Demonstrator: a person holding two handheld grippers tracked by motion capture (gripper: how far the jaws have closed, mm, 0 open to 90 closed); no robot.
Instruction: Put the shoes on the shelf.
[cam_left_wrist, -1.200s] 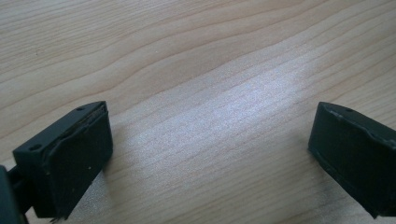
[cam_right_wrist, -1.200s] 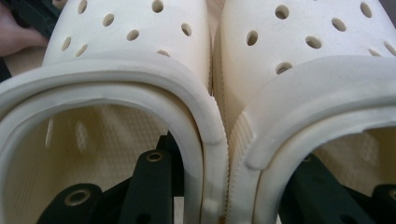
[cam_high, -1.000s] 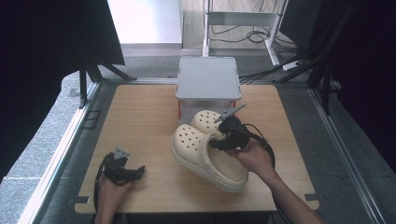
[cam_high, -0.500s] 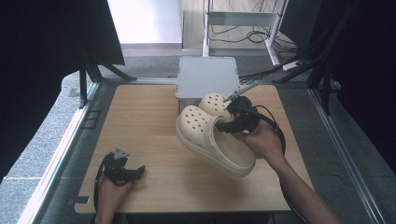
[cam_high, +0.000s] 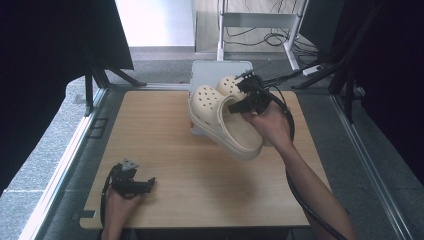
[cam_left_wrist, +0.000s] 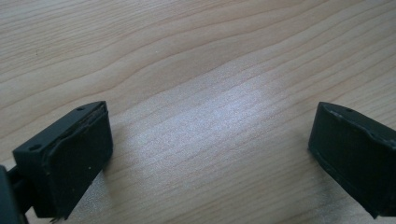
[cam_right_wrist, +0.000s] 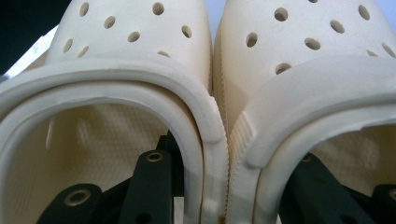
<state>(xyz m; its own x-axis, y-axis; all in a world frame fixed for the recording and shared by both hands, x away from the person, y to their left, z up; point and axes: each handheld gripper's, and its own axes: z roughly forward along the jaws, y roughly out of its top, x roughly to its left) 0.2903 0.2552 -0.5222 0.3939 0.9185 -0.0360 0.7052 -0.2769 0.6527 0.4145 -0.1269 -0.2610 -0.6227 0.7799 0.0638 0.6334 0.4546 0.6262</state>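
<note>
Left gripper (cam_high: 131, 181): resting at 7 o'clock on the wooden table (cam_high: 165, 150), held in the person's left hand (cam_high: 116, 204); in the left gripper view its jaws are standing wide apart over bare wood grain, holding nothing.
Left clog (cam_high: 224, 121): the cream perforated foam clog nearer the table's middle, being held off the table, toe pointing toward 11 o'clock, heel hanging toward 5 o'clock.
Right clog (cam_high: 231, 85): pressed side by side against its mate, its toe lying over the white lidded box (cam_high: 210, 72) at 12 o'clock.
Right gripper (cam_high: 250, 96): one jaw is sitting inside each shoe opening in the right gripper view, pinching the two touching inner walls (cam_right_wrist: 219, 140) together; the pair is hanging from this single clamp.
Handling advice: the grip is probably adequate while squeezing is kept firm; soft foam may slip, so level, slow travel seems wise.
Placement advice: judging by the toes over the box, lowering both soles together onto it looks sensible before releasing.
</note>
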